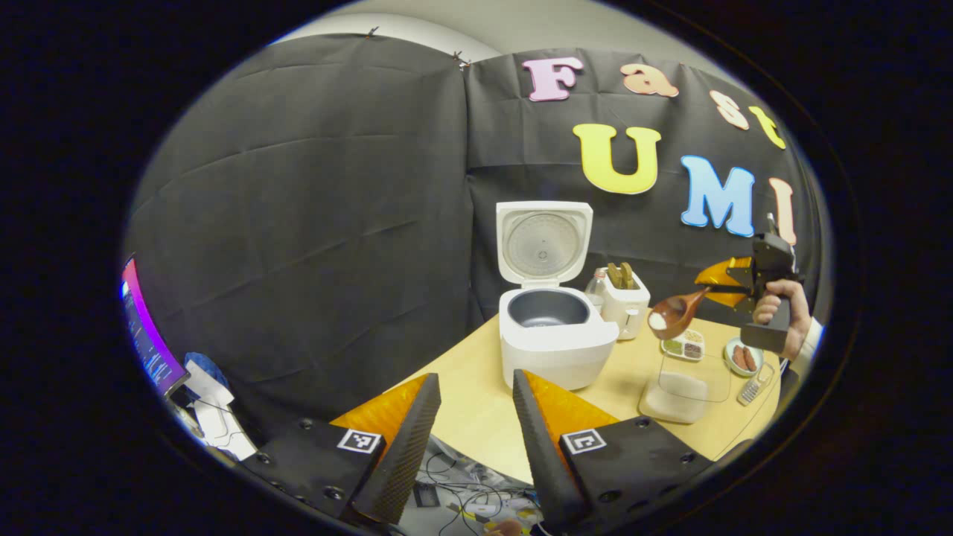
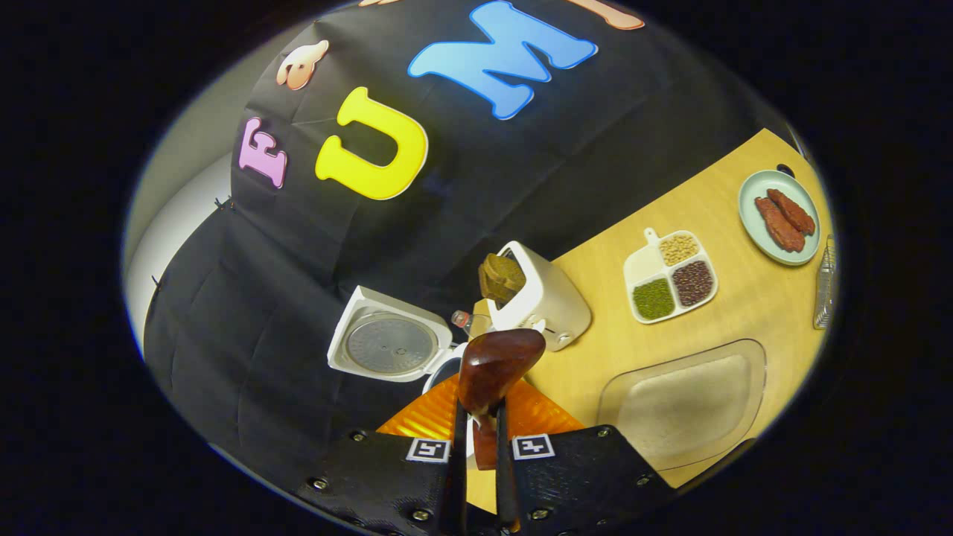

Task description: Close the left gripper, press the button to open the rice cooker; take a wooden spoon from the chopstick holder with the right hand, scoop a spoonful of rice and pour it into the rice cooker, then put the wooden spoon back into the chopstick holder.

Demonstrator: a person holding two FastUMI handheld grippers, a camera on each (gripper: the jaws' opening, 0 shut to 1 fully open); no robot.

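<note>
Carrying rice: right gripper [image 2: 477, 439] clamps spoon [image 1: 674, 313] short of open cooker [image 1: 555, 327]; tilting risks spills; left gripper [image 1: 476, 417] wide.

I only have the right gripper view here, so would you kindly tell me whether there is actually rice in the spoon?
Observer: Yes. In the left gripper view the wooden spoon carries a small white heap in its bowl.
Operator: Thank you. Is it over the cooker yet?
Observer: No. The spoon hangs to the right of the rice cooker, above the clear rice container.
Operator: Is the pot ready to receive it?
Observer: The lid stands upright and the dark inner pot looks empty.
Operator: And the left gripper?
Observer: The left gripper is open, low before the table's near edge.
</note>
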